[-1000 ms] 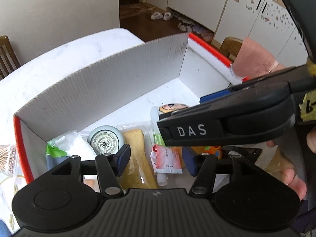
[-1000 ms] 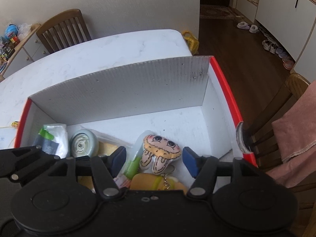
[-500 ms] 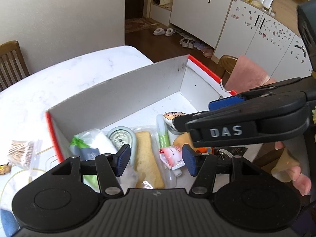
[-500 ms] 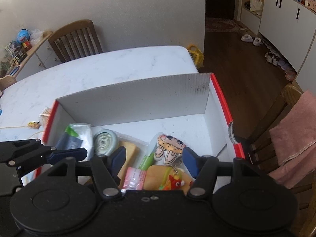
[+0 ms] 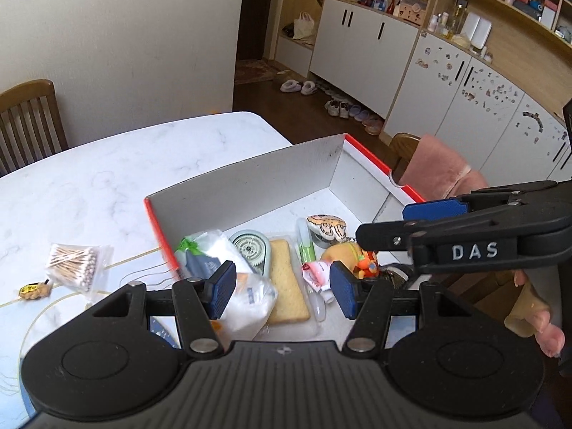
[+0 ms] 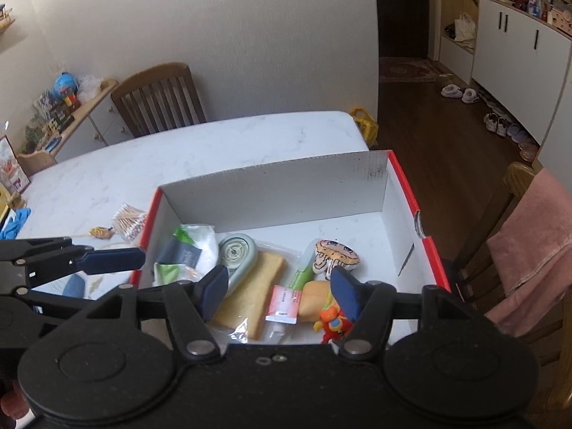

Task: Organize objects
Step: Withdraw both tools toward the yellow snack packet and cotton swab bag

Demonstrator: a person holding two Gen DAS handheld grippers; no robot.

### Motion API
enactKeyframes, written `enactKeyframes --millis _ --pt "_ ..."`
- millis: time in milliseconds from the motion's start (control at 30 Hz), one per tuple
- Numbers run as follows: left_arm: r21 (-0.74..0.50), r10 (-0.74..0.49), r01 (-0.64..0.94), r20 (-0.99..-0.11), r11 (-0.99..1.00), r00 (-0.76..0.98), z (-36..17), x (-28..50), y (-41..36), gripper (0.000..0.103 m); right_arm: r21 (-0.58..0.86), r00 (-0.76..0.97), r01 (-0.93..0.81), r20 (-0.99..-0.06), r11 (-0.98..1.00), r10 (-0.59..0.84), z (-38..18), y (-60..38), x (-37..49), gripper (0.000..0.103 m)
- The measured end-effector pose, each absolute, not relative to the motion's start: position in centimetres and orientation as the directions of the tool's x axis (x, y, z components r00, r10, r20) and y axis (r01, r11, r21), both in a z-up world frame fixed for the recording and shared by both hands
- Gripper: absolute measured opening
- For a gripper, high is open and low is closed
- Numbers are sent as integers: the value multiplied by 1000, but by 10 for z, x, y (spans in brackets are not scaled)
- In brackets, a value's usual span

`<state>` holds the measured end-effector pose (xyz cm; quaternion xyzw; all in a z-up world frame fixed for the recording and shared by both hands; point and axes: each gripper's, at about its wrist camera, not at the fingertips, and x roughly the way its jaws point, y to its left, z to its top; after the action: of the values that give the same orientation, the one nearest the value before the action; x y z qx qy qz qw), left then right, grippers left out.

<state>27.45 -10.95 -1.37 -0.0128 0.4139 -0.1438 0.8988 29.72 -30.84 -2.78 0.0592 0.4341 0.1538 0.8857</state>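
Both the left gripper (image 5: 282,291) and right gripper (image 6: 279,295) hang wide open and empty above the box (image 5: 250,182). The cotton swabs (image 5: 73,266) lie outside on the table (image 5: 107,178), at ten o'clock from the left gripper, which is nearer.

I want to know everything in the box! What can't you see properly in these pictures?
- Near end of the red-edged white cardboard box: both views, hidden behind the open tongs.
- Small pink-and-white sachet: its print is too small to read.
- Tiny yellow wrapped thing on the white marble table: too small to identify.
- Dark object behind the orange toy: left view, covered by the right tongs.
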Motion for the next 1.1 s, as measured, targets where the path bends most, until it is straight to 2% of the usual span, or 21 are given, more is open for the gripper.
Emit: enactKeyframes --millis 33,100,233,367,500,833,900,1100 --pt "-144 -273 251 -737 957 618 -12 271 -106 58 243 580 -218 -747 945 326 -26 -308 294 63" --pt "-140 -272 252 -729 957 628 -7 262 -98 68 251 587 -218 -738 943 332 -23 -304 287 66" --pt "-123 -271 265 -712 956 648 0 249 -81 69 246 602 -233 -723 941 338 -18 -291 273 73" --pt "-123 -265 255 -702 959 661 5 237 -57 76 239 612 -250 -712 938 344 -15 -271 262 79" --pt "-102 -241 239 -695 966 677 9 228 -33 76 257 616 -264 -696 930 368 -12 -253 254 84" --pt "-76 -195 197 -686 977 701 8 215 29 80 239 611 -328 -684 914 398 -6 -196 243 86" --pt "-72 -182 183 -690 980 701 6 215 42 84 232 605 -351 -683 907 409 -4 -183 243 87" --pt "-66 -153 150 -698 987 700 -4 215 83 84 206 576 -416 -693 885 433 -3 -142 248 87"
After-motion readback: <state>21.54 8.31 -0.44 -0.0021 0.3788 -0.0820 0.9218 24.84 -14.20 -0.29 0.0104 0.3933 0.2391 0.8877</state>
